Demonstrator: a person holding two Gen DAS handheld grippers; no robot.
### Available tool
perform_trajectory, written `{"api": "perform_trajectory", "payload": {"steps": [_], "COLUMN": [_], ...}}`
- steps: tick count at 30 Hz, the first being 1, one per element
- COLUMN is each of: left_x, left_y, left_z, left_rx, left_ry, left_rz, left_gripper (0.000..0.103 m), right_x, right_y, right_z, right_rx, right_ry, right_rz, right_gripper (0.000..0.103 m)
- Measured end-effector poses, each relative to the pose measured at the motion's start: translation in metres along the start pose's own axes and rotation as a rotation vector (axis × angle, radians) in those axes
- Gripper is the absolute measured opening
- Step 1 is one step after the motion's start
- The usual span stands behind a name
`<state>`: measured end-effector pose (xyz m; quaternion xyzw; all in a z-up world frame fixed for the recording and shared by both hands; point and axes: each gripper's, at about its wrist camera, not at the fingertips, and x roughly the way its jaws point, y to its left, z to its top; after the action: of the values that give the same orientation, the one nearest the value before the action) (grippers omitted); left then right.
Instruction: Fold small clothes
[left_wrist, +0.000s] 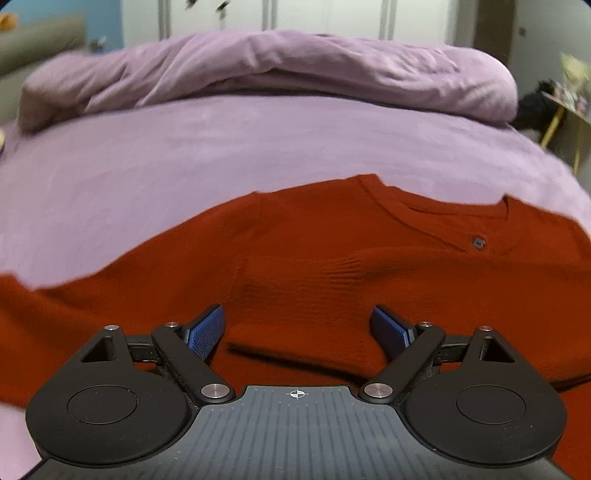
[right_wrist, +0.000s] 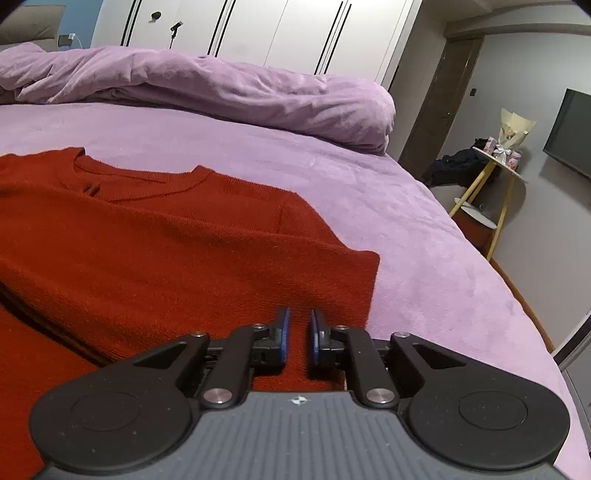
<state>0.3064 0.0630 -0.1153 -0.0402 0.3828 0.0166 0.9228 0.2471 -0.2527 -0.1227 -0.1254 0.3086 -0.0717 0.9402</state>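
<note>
The sweater (left_wrist: 332, 266) lies flat on the bed (left_wrist: 221, 140), collar at the far side, so you have a smooth surface to fold on. A fold edge already runs across its near part in both views, which suggests one panel has been turned in.

Your left gripper (left_wrist: 297, 328) hovers over the sweater's near middle with jaws spread wide and nothing between them: released, likely ready to pinch a fresh edge.

Your right gripper (right_wrist: 298, 332) sits over the near right corner, jaws nearly together with a narrow gap. Red knit shows through that gap, but whether you are pinching it I cannot tell.

The duvet (right_wrist: 221, 88) is bunched at the far side, well apart, leaving room.
</note>
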Motion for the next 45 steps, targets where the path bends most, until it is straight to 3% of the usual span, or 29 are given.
{"api": "perform_trajectory", "payload": {"steps": [2,4,7,12,14,15,18,19,20,21,22,23,25,27,29,32,34,38,39,41,42,43,45], "left_x": [-0.020,-0.047,-0.088,-0.114,-0.113,-0.109,-0.102,-0.099,-0.095,-0.090,-0.086,-0.083,-0.082,-0.088,-0.098,-0.118,-0.134,-0.160,-0.161,-0.153,-0.144,-0.131,-0.110], "left_y": [0.023,0.060,0.135,0.258,0.303,0.324,0.368,0.380,0.390,0.399,0.405,0.411,0.417,0.416,0.393,0.346,0.295,0.161,0.125,0.072,0.051,0.032,0.013], "left_z": [-0.002,-0.011,-0.038,-0.072,-0.083,-0.088,-0.100,-0.103,-0.105,-0.108,-0.112,-0.115,-0.120,-0.117,-0.101,-0.059,-0.028,0.012,0.016,0.011,0.005,-0.002,-0.019], "left_rx": [-0.069,-0.168,-0.335,-0.629,-0.787,-0.888,-1.084,-1.156,-1.211,-1.250,-1.279,-1.307,-1.337,-1.292,-1.158,-0.909,-0.736,-0.396,-0.314,-0.222,-0.200,-0.182,-0.168], "left_ry": [0.004,-0.006,-0.054,-0.041,-0.050,-0.051,-0.129,-0.150,-0.159,-0.165,-0.160,-0.149,-0.152,-0.155,-0.177,-0.245,-0.302,-0.376,-0.372,-0.338,-0.292,-0.230,-0.133], "left_rz": [0.013,0.052,0.086,0.257,0.222,0.196,0.092,0.087,0.079,0.057,0.050,0.048,0.019,0.028,0.069,0.041,-0.056,-0.335,-0.396,-0.458,-0.471,-0.469,-0.442], "left_gripper": [0.089,0.091,0.093,0.087,0.083,0.074,0.067,0.054,0.049,0.038,0.019,0.011,0.009,0.008,0.008,0.008,0.008,0.009,0.011,0.029,0.051,0.053,0.049], "right_x": [-0.015,-0.038,-0.083,-0.123,-0.131,-0.133,-0.140,-0.144,-0.148,-0.149,-0.150,-0.151,-0.149,-0.150,-0.149,-0.148,-0.148,-0.151,-0.151,-0.152,-0.152,-0.152,-0.149], "right_y": [-0.003,-0.010,-0.014,0.004,0.016,0.020,0.032,0.036,0.040,0.042,0.043,0.046,0.048,0.049,0.048,0.043,0.039,0.033,0.031,0.026,0.023,0.020,0.013], "right_z": [0.005,0.003,-0.017,-0.046,-0.046,-0.044,-0.033,-0.031,-0.032,-0.030,-0.029,-0.029,-0.028,-0.029,-0.029,-0.030,-0.029,-0.026,-0.025,-0.024,-0.024,-0.024,-0.025], "right_rx": [0.055,0.182,0.344,0.405,0.384,0.366,0.316,0.310,0.309,0.309,0.309,0.309,0.302,0.291,0.287,0.304,0.314,0.338,0.349,0.375,0.389,0.400,0.422], "right_ry": [0.026,0.038,0.036,0.094,0.104,0.106,0.098,0.094,0.093,0.093,0.094,0.098,0.107,0.110,0.111,0.108,0.097,0.070,0.067,0.060,0.059,0.061,0.075], "right_rz": [-0.048,-0.003,0.153,0.281,0.308,0.316,0.329,0.338,0.343,0.348,0.351,0.351,0.353,0.354,0.349,0.349,0.351,0.356,0.360,0.371,0.382,0.391,0.408], "right_gripper": [0.045,0.055,0.057,0.057,0.057,0.057,0.057,0.057,0.057,0.057,0.057,0.057,0.057,0.057,0.057,0.056,0.056,0.056,0.056,0.056,0.056,0.056,0.056]}}
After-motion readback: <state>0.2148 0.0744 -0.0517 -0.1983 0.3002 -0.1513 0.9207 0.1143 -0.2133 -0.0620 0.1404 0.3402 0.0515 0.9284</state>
